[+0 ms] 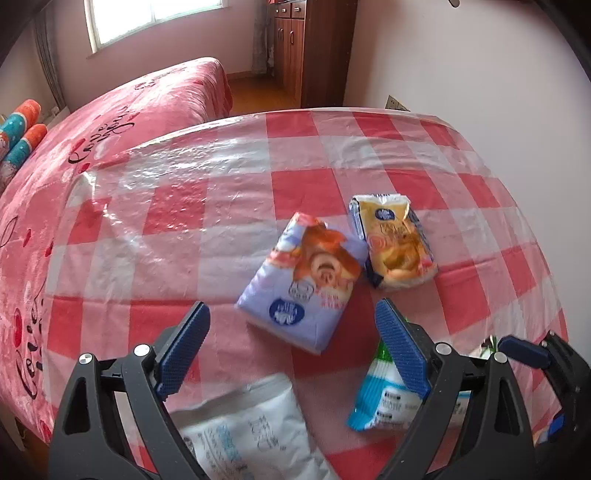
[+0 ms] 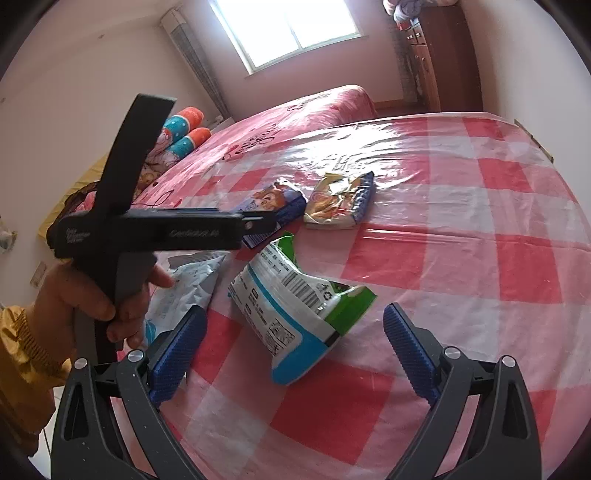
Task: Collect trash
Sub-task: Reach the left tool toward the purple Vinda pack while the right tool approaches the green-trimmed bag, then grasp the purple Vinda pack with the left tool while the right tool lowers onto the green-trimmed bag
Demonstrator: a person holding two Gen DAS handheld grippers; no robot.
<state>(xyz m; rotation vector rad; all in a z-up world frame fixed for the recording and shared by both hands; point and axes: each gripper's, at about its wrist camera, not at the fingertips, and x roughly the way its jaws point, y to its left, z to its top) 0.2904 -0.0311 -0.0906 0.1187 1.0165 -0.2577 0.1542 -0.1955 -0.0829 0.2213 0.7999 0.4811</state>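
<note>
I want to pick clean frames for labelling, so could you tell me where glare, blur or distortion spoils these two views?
Left wrist view: window glare streaks the clear plastic over the red-and-white checked tablecloth; the white printed pouch at the bottom is motion-blurred. Right wrist view: the window is blown out, and glare washes the cloth's far part. Both views bend strongly at the edges, with dark corners.

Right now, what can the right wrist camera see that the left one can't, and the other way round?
Only the right view shows the person's hand, its yellow sleeve and the whole left gripper from the side. Only the left view shows the right gripper, just a corner of it. Both show four wrappers on the checked table: purple, yellow, blue-green, white. Both also show the bed.
</note>
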